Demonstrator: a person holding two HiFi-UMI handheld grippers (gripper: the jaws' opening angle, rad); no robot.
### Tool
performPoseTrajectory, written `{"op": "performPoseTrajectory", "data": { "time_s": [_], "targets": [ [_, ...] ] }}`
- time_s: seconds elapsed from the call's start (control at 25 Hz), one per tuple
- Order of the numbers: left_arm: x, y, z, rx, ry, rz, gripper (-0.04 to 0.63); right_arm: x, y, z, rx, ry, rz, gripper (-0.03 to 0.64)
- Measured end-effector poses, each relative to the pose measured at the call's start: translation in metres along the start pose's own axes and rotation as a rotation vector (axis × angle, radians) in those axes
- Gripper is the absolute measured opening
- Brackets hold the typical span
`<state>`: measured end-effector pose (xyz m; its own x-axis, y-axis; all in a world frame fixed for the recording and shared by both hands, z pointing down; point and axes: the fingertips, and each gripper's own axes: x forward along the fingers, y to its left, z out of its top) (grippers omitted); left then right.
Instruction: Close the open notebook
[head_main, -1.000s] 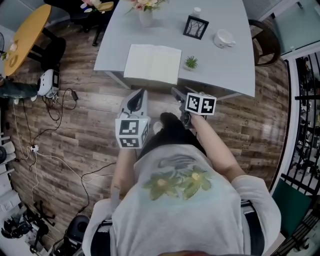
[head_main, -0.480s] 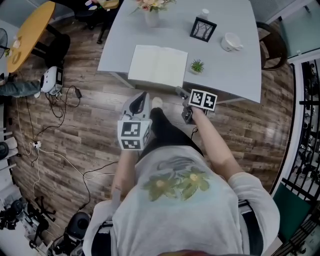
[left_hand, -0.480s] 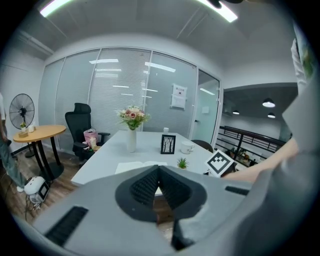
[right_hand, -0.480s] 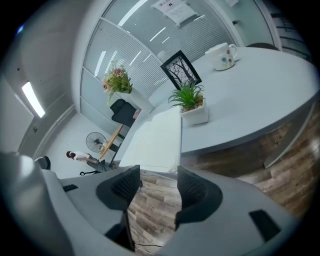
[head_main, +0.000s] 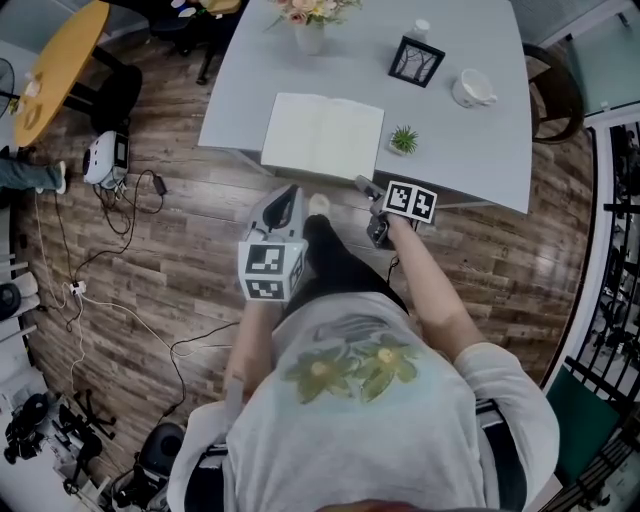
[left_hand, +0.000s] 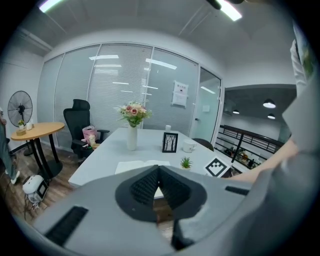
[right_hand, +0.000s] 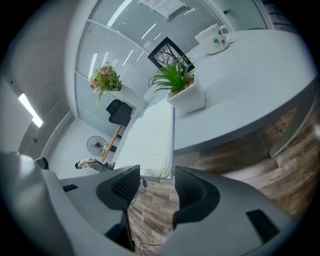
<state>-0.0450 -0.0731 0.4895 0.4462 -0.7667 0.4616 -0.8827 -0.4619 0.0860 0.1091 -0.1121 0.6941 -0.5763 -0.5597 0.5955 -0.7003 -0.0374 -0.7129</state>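
The open notebook (head_main: 322, 137) lies flat with white pages up, near the front edge of the grey table (head_main: 250, 70). In the left gripper view the notebook (left_hand: 142, 165) shows just over the jaws; in the right gripper view the notebook (right_hand: 152, 137) runs along the table edge. My left gripper (head_main: 284, 198) hangs over the floor short of the table, its jaws closed tip to tip with nothing between them. My right gripper (head_main: 364, 184) is at the table's front edge, right of the notebook's near corner, jaws apart and empty.
On the table stand a small potted plant (head_main: 404, 140) right of the notebook, a picture frame (head_main: 417, 60), a cup (head_main: 473, 90) and a flower vase (head_main: 308, 30). A chair (head_main: 560, 95) is at the right, a round yellow table (head_main: 55, 65) at the left, cables (head_main: 110, 270) on the floor.
The person has stepped closer to the table. Both grippers have come nearer its front edge, the right one now reaching it. The notebook has not moved.
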Motion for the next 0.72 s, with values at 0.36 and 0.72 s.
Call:
{"op": "performPoseTrajectory", "data": {
  "time_s": [0.36, 0.72],
  "targets": [
    [0.012, 0.008, 0.001, -0.003, 0.016, -0.008, 0.003, -0.004, -0.003, 0.002, 0.054, -0.026, 0.008, 0.106],
    [0.02, 0.018, 0.001, -0.013, 0.027, 0.003, 0.003, -0.012, 0.006, 0.008, 0.067, -0.05, 0.034, 0.072]
  ]
}}
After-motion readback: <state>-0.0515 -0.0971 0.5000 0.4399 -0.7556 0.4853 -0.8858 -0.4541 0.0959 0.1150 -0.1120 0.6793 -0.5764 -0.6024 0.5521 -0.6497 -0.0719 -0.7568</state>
